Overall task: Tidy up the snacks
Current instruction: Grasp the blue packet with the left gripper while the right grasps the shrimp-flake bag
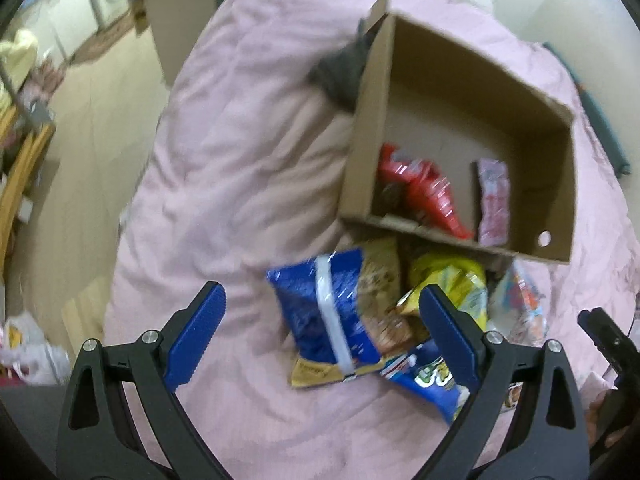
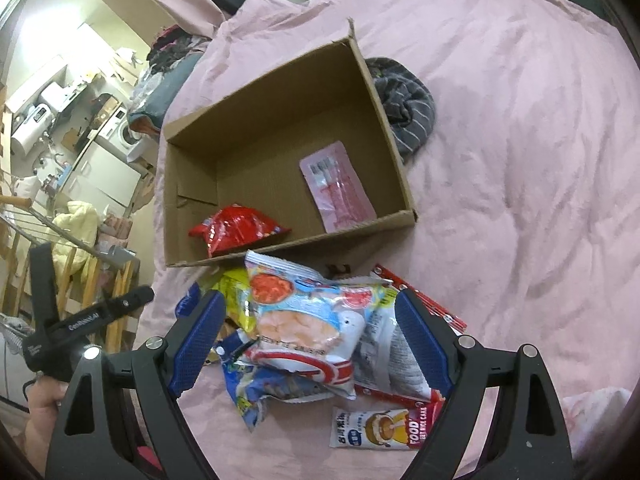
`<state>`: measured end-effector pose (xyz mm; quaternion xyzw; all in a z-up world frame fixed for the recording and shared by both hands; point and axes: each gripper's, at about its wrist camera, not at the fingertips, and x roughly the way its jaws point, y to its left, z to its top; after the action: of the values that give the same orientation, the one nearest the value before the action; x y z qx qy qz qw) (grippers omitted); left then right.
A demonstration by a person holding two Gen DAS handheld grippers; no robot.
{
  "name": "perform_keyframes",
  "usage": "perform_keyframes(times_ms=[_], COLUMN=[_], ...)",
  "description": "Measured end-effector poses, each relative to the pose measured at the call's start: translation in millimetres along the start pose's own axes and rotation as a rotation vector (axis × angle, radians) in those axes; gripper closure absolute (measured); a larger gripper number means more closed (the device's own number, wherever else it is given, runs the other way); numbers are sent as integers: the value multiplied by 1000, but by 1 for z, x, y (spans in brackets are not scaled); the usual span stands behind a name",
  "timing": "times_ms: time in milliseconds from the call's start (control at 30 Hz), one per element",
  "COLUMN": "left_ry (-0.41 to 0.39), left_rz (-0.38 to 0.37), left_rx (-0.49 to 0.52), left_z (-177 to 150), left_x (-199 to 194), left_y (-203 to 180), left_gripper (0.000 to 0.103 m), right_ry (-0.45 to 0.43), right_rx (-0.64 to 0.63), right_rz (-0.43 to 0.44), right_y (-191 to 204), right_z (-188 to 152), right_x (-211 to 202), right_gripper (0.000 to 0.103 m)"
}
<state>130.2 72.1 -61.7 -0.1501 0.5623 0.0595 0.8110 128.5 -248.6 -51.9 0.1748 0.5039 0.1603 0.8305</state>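
Your tongs hover spread wide over a snack heap on the pink bed.

Left tongs (image 1: 322, 338) and right tongs (image 2: 308, 338) grip nothing above crinkly foil packets (image 2: 304, 332); at 12 o'clock, the cardboard box (image 2: 396, 148) holds a red bag (image 2: 236, 230) and pink sachet (image 2: 338, 186) on the rumpled quilt (image 2: 520, 160).

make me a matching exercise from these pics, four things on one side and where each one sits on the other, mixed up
Things:
1. red snack bag
2. pink packet
3. grey striped cloth
4. rice cake packet

Places:
A. on the pink blanket, against the outside of the cardboard box
B. lying flat on the box floor, at the side nearer the cloth
C. on the blanket at the near edge of the loose snack pile
D. inside the box, by its near wall

Pairs: 1-D, 2-B, 3-A, 4-C
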Motion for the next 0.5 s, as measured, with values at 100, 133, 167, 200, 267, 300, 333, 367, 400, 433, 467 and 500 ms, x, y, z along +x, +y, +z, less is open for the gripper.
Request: perform_keyframes(times_ms=[100,133,167,200,267,300,333,367,400,433,467,500], left_ry=[81,102,125,144,176,190,203,214,234,242,242,234], left_rz=[-16,-23,-25,-22,-17,-10,3,9,-5,-14,-13,-9], left_rx=[-46,-57,-71,-81,-88,-84,-73,-64,-62,-70,-75,-71], left_z=[-5,-6,-7,-8,-11,-12,-13,-14,-16,-17,-18,-19], left_x=[21,27,35,43,54,59,64,68,73,74,74,70], left_y=[5,6,7,7,6,5,3,2,1,2,1,0], left_gripper=[8,8,8,8,8,12,24,31,43,51,53,60], right_ry=[6,6,6,8,8,8,9,10,10,12,14,18], right_rx=[24,34,41,48,64,71,76,81,85,91,96,103], right_rz=[6,10,12,14,16,15,15,14,15,16,16,18], right_y=[-6,-8,-9,-10,-14,-16,-18,-20,-20,-22,-25,-26], right_z=[1,2,2,3,4,3,3,3,3,3,3,2], right_x=[1,1,1,2,2,1,0,0,0,0,0,0], right_gripper=[14,14,14,14,14,14,14,14,14,14,14,14])
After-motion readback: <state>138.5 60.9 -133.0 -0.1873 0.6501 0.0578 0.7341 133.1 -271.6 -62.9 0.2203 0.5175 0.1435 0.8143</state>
